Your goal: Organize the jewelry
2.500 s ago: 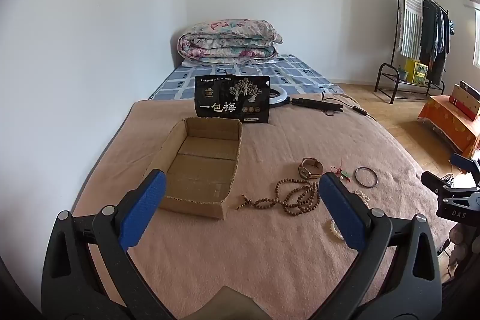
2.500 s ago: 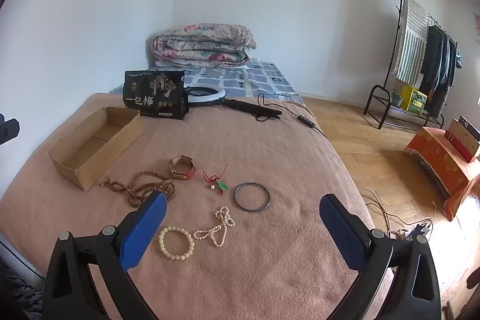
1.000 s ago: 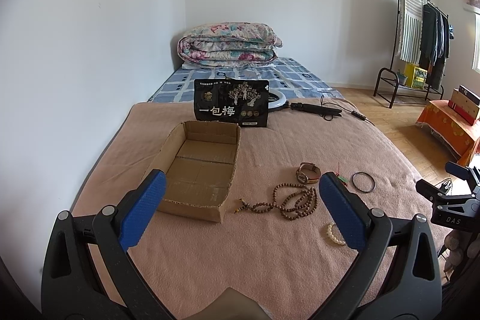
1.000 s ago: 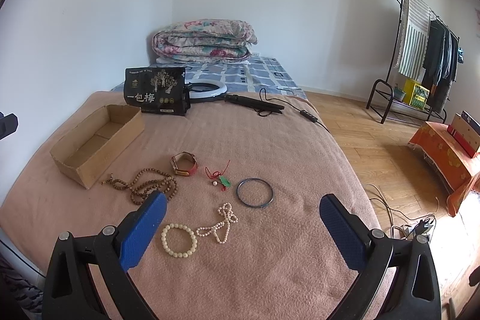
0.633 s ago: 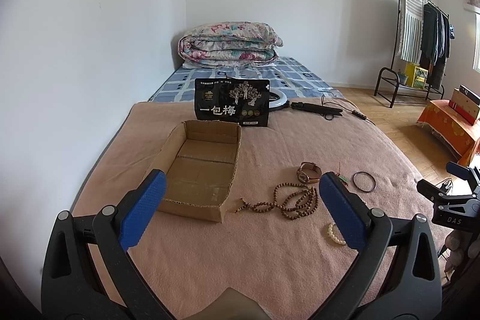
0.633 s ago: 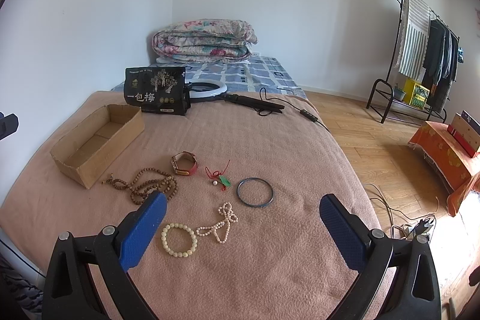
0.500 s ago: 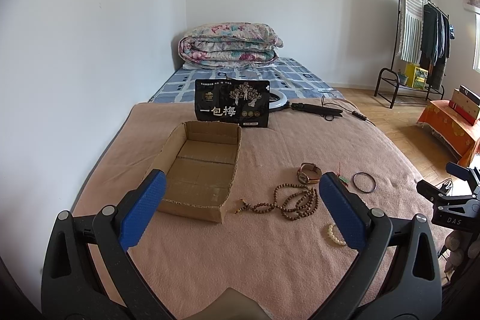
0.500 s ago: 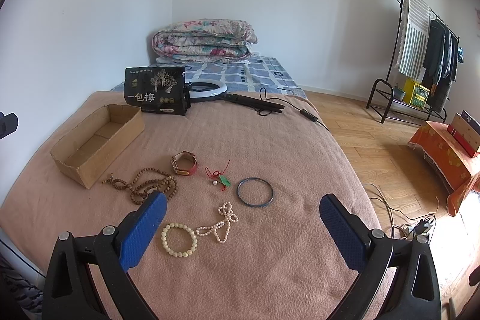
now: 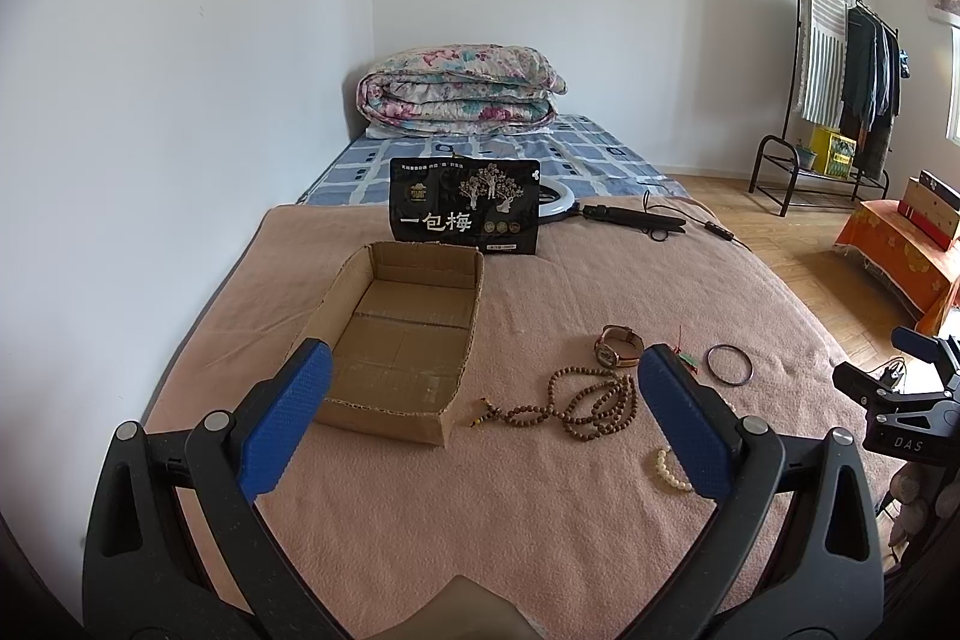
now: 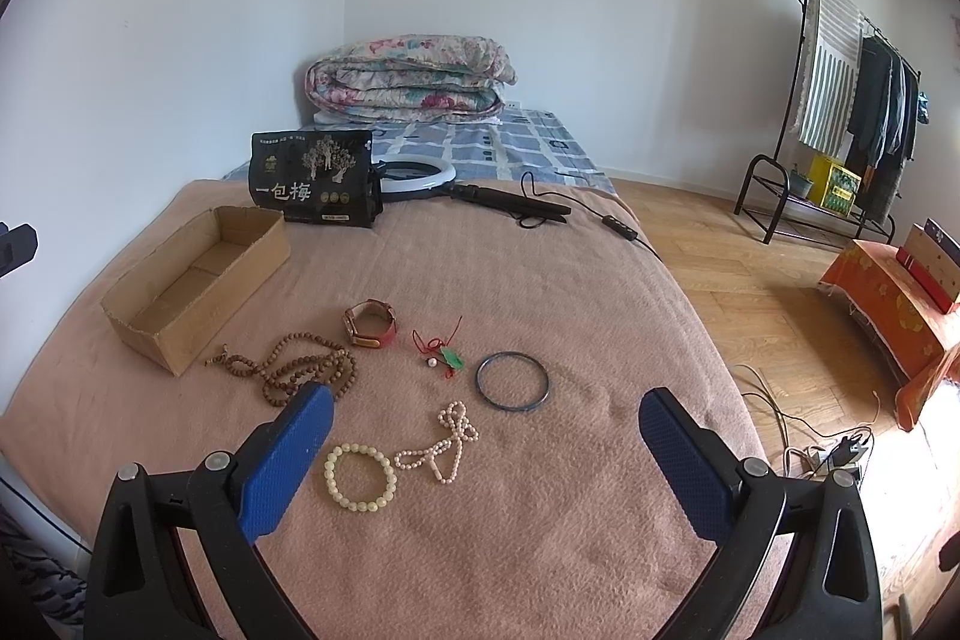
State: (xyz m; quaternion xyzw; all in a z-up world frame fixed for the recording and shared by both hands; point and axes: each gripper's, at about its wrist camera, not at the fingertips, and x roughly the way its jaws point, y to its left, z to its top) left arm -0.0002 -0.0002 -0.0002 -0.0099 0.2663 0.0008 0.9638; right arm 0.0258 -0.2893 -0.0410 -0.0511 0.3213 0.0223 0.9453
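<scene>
cardboard box [image 10: 192,280] left of wooden beads [image 10: 294,370], bangle [image 10: 512,379] right

A home bedroom: a bed [image 9: 540,460] under a pink blanket, a folded floral quilt [image 9: 459,91] at its far end, and a clothes rack [image 10: 852,88] on wooden flooring at far right.

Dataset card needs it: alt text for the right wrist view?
Six jewelry pieces lie loose on a pink blanket ahead of the open right gripper: wooden bead strand, watch, red-cord pendant, dark bangle, two pearl pieces. An open cardboard box sits left.
</scene>
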